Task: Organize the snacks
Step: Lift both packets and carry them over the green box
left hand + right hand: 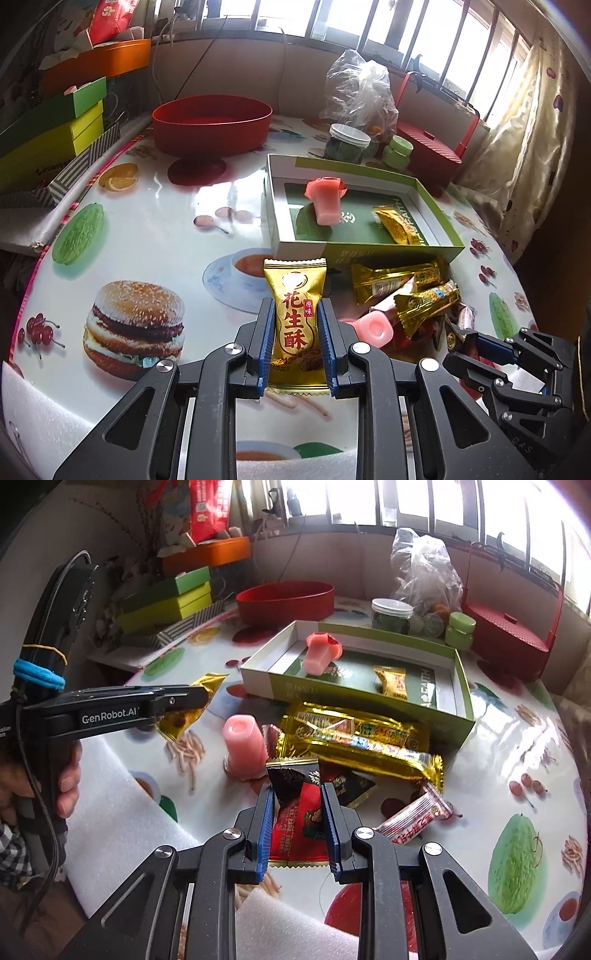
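Observation:
My left gripper [294, 306] is shut on a gold peanut-candy packet [295, 317] and holds it above the table; it also shows in the right wrist view [192, 701]. My right gripper [297, 794] is shut on a red and black snack packet [295, 812]; it shows low right in the left wrist view [469, 339]. The open green box [275, 206] holds a pink jelly cup [325, 201] and a gold candy [397, 225]. A pile beside the box has long gold bars [354, 738], a pink jelly cup [243, 744] and a pink striped packet [417, 814].
A red oval tub [210, 122] stands behind the box. A clear plastic bag [358, 85], a glass jar [349, 142], small green pots [399, 149] and a red basket [432, 147] sit at the back right. Stacked green and orange boxes [55, 122] stand left.

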A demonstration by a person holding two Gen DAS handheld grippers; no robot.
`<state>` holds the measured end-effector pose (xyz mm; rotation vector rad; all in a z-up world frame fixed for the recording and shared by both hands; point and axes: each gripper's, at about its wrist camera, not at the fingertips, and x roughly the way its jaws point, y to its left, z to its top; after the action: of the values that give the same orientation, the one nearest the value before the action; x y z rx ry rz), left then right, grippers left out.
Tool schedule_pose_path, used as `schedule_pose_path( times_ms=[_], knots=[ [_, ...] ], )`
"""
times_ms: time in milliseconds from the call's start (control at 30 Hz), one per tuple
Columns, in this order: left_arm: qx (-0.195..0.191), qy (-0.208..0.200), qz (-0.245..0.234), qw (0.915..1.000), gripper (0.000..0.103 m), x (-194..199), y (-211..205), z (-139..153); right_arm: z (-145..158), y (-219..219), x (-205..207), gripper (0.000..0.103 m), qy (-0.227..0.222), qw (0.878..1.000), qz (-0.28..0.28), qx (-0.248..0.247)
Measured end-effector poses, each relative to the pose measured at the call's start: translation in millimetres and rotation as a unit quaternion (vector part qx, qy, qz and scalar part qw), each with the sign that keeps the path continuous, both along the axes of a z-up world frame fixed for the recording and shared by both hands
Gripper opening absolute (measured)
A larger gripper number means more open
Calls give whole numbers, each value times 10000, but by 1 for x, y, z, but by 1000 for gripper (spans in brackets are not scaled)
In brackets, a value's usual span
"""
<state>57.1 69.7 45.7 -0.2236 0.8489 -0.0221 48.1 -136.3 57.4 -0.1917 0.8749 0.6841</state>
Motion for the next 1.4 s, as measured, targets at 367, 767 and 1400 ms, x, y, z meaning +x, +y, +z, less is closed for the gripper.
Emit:
schedule_pose_path(
  times_ms=[367, 767, 1400],
  knots=[
    [-60, -59, -91, 9999, 24, 24, -2, 6, 15, 1, 27, 24, -167, 9993, -294, 178],
    [-236, -146, -137, 9995, 24, 60, -1, 15, 22, 4, 71, 24, -254, 9979, -537, 270],
    [-254, 72, -164, 9995, 24, 104, -8, -2, -2, 28, 142, 24, -22, 9968, -783, 161]
  ],
)
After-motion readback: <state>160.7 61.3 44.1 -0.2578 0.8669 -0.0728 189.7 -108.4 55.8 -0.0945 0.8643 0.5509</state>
